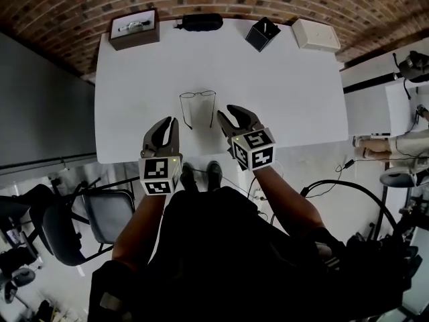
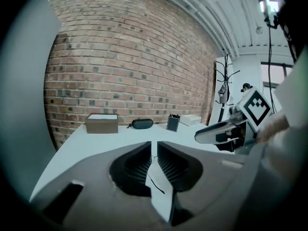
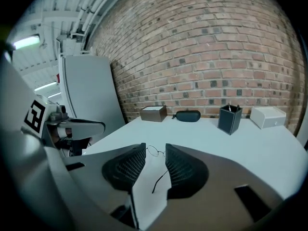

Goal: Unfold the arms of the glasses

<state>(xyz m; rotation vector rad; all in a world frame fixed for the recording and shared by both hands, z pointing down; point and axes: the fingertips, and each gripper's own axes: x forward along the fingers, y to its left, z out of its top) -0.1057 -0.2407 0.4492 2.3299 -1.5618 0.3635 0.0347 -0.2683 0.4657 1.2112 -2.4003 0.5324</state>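
Observation:
Thin wire-framed glasses lie on the white table near its front edge, both arms spread back toward me. My left gripper hovers just left of the near arm tips, its jaws a narrow slit apart with nothing between them. My right gripper hovers just right of them, jaws wider apart and empty. In the left gripper view the glasses show through the gap of the left gripper. In the right gripper view the glasses lie on the table beyond the right gripper.
Along the table's far edge stand a brown box, a black glasses case, a black pen holder and a white box. A brick wall runs behind. A chair stands at my left.

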